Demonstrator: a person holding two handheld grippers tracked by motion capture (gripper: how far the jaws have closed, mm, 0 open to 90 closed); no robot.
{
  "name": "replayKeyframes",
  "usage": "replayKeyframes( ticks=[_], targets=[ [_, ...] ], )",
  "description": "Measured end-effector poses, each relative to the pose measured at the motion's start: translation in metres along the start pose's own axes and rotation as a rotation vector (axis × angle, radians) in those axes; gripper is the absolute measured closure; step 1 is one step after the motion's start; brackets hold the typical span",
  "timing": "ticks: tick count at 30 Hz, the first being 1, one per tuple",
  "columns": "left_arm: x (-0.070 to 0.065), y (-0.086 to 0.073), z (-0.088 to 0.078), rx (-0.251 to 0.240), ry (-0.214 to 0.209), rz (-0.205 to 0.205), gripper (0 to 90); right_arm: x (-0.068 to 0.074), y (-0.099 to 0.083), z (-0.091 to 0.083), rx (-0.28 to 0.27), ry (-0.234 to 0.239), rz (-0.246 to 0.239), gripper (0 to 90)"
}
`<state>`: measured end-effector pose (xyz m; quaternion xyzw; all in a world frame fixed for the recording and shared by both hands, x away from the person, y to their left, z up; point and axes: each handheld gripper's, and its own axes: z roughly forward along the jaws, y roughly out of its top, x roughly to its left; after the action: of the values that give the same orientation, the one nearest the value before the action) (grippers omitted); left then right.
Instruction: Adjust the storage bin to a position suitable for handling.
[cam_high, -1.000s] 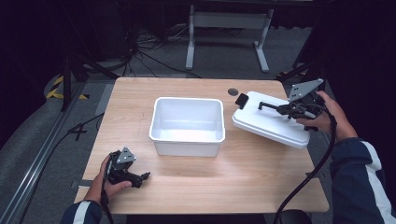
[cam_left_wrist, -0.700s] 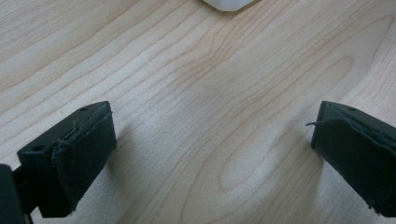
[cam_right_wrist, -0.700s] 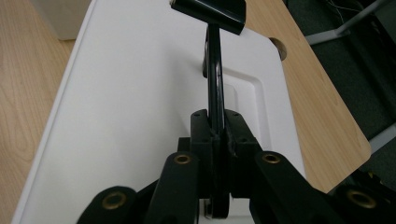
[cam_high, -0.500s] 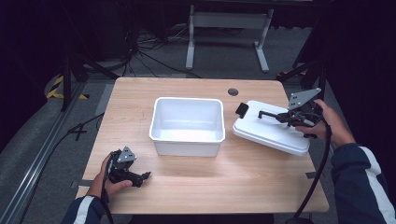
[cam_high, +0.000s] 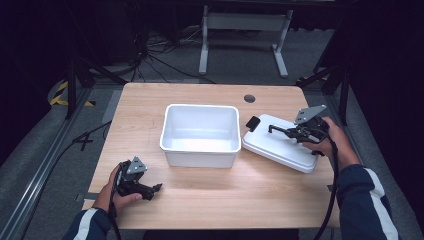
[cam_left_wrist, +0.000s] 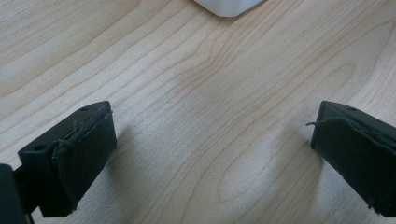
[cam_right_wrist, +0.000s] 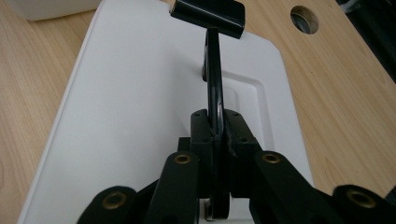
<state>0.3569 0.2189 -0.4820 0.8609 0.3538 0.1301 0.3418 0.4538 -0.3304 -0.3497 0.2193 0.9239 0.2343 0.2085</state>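
The right tongs (cam_right_wrist: 212, 135) are closed on a thin black handle (cam_right_wrist: 213, 74) that stands up from the white lid (cam_high: 282, 145), and the lid lies on the bench (cam_high: 210, 200) just beside the right wall of the white tub (cam_high: 199, 134), a little turned against it. As I judge it, the step in hand is to bring this lid over the tub and close it. To do this well, the grip on the handle should be kept firm, because the handle is narrow and the wide lid could swing around it; the lid should be lifted level, turned until its long sides run parallel with the rim of the tub, and lowered straight so that all four corners meet the rim together. The left tongs (cam_left_wrist: 205, 154) are open and hold nothing; they rest low over the bare wood near the front left corner of the bench, well apart from the lid, with only a corner of the tub at the top of the left gripper view. They could steady the tub if it slides.
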Motion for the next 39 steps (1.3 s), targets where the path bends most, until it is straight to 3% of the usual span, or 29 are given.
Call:
replayKeyframes(
  ticks=[5, 7, 18, 27, 39],
  targets=[
    [0.0, 0.0, 0.0, -0.001, 0.001, -0.001, 0.6, 0.0, -0.001, 0.018, 0.002, -0.001, 0.012, 84.5],
    [0.0, 0.0, 0.001, -0.006, 0.003, -0.002, 0.6, 0.001, -0.005, 0.028, -0.017, -0.002, 0.04, 84.5],
    [-0.001, 0.0, 0.001, -0.007, 0.005, -0.003, 0.6, 0.002, -0.013, 0.046, 0.015, -0.003, 0.097, 83.5],
    [0.0, 0.0, 0.0, 0.0, 0.0, -0.001, 0.6, 0.0, -0.014, 0.042, -0.043, 0.001, 0.15, 78.5],
    [-0.001, -0.001, 0.0, -0.007, 0.007, -0.004, 0.6, 0.007, -0.008, 0.029, -0.083, 0.014, 0.135, 69.1]
  ],
)
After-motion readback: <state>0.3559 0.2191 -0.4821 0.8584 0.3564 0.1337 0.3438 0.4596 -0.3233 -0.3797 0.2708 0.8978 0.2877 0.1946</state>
